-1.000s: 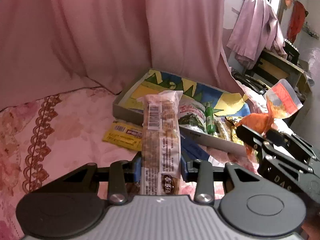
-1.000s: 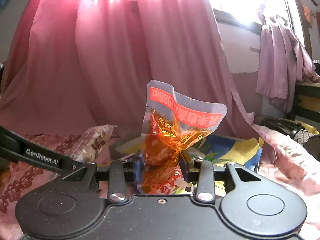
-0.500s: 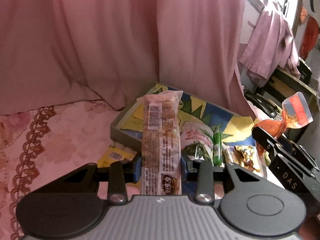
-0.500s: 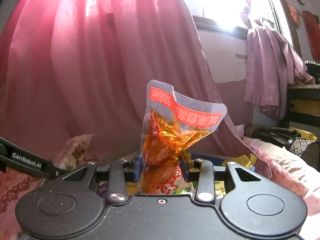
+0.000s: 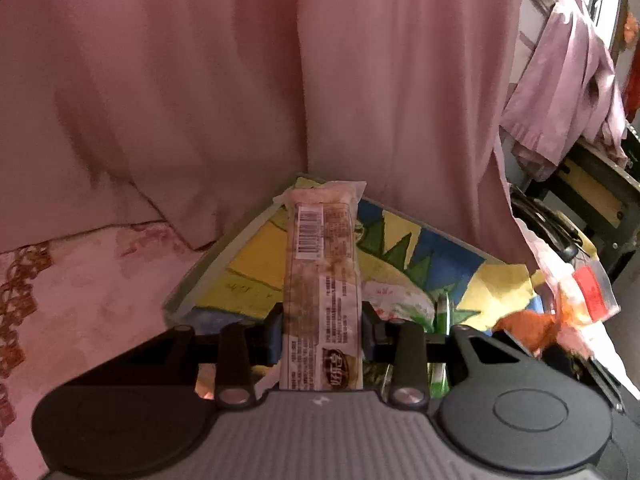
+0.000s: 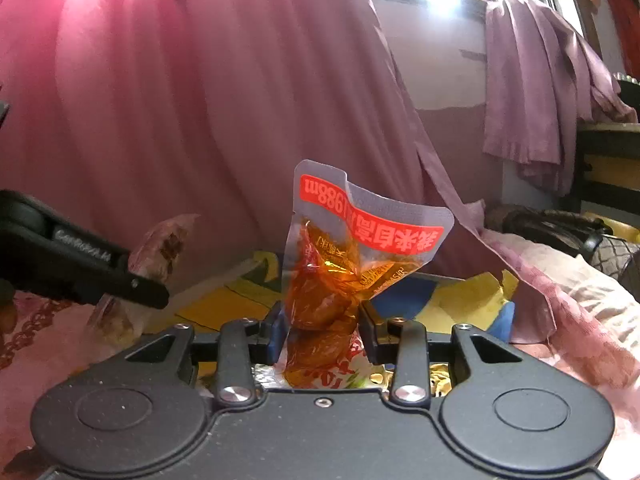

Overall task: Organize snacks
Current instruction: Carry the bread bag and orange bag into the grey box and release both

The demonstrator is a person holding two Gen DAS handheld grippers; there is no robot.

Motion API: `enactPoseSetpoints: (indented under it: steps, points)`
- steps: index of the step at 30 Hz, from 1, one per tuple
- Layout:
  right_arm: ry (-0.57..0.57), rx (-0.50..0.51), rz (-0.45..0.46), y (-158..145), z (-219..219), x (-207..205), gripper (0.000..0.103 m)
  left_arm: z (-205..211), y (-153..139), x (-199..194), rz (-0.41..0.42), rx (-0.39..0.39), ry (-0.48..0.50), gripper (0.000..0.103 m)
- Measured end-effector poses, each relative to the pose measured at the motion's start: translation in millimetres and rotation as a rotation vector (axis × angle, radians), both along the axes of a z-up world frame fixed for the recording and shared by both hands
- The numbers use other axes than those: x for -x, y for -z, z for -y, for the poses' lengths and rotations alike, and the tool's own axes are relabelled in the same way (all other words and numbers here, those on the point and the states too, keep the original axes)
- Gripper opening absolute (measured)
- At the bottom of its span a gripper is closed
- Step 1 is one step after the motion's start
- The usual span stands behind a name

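Pink curtain (image 5: 200, 80) behind, left gripper (image 5: 322, 330) clamping a long pastry packet (image 5: 322, 280), right gripper (image 6: 322, 330) — pinching an orange pouch (image 6: 340, 264)

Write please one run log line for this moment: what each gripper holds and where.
left gripper: shut on long snack bar | right gripper: shut on orange pouch | both above box

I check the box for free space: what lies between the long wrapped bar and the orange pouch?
In the left wrist view, a white-green packet and a green tube lie in the box.
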State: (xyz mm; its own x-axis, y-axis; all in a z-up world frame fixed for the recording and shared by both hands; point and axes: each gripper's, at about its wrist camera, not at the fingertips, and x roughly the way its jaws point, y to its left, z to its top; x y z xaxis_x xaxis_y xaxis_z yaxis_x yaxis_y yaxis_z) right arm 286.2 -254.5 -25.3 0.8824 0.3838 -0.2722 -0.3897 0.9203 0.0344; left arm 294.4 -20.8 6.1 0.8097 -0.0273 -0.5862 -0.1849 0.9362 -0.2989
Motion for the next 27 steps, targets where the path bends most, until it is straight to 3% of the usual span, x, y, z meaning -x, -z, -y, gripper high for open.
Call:
enactPoseSetpoints:
  steps: [9,21,24,27]
  points:
    - [0.007,0.034,-0.094,11.8,-1.3,-20.7,0.04,23.0,16.0,-44.3,-0.073,-0.044,0.045,0.041]
    - [-0.032,0.081,-0.1,22.5,-11.9,-31.7,0.041,27.9,32.1,-50.5,-0.117,-0.015,0.059,0.041]
    - [-0.028,0.078,-0.101,22.6,-11.2,-33.0,0.046,27.2,32.5,-48.3,-0.114,-0.018,0.06,0.05]
    - [-0.028,0.08,-0.1,22.3,-11.1,-32.8,0.055,24.6,30.1,-45.2,-0.112,-0.017,0.046,0.067]
